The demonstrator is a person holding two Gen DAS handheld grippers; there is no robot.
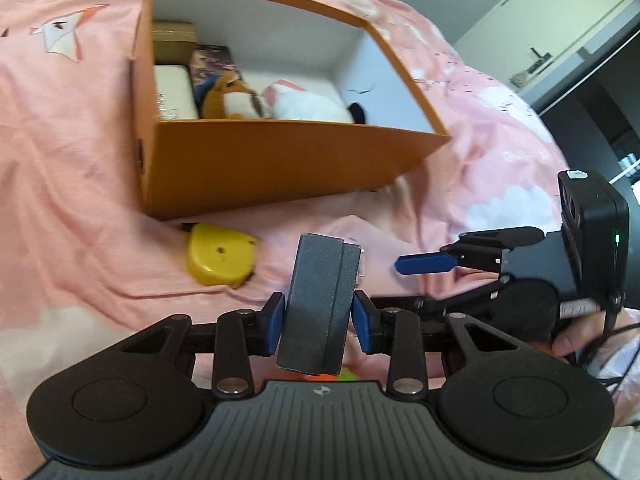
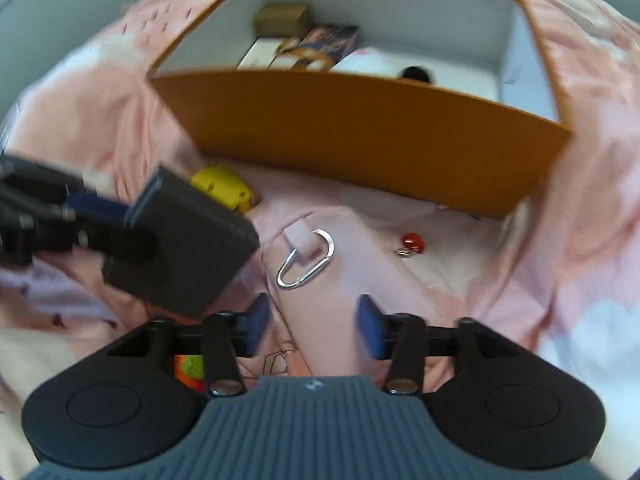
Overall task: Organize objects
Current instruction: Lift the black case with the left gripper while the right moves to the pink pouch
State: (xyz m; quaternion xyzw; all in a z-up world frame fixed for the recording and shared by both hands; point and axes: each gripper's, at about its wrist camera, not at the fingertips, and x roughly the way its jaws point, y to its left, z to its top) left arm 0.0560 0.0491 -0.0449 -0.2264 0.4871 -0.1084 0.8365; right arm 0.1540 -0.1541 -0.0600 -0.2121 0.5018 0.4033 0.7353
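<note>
My left gripper is shut on a dark grey textured case, held upright above the pink bedspread. The right wrist view shows the same case at the left, clamped by the left gripper's blue finger. My right gripper stands open with nothing between its pads, above a silver carabiner. A small red bead charm lies to the right of it. A yellow tape measure rests by the front wall of the orange box.
Inside the orange box lie plush toys, a white box, a book and a brown box. An orange and green item peeks out under my right gripper. The pink bedspread is rumpled all around.
</note>
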